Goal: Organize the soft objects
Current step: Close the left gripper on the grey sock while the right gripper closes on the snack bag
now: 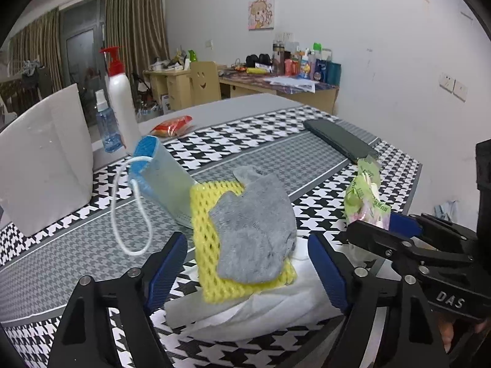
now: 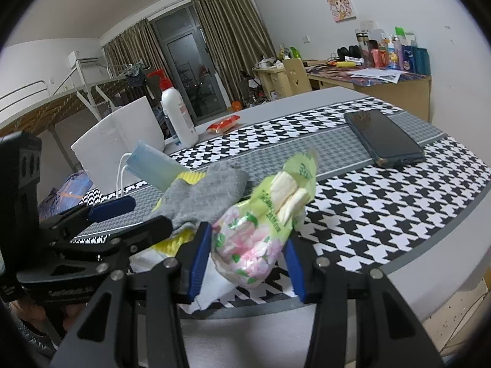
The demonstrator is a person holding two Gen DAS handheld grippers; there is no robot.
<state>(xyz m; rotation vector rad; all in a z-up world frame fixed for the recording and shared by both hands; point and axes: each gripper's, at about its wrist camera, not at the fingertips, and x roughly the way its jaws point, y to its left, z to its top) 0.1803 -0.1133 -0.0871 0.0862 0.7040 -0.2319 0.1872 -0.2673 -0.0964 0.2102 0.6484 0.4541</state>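
I see both views evenly lit by soft indoor light from above, with the glass door [image 2: 187, 70] behind the curtains dark. Shadows on the counter [image 1: 276, 159] are faint and diffuse. Fisheye bending curves the counter edge and walls, and black vignetting fills the corners. The tissue packet [image 2: 260, 230] looks slightly soft, and distant desk clutter is smeared.

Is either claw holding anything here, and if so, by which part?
The right claw holds the green floral tissue pack by its lower end. The left claw is open around the grey sock and yellow sponge, gripping nothing.
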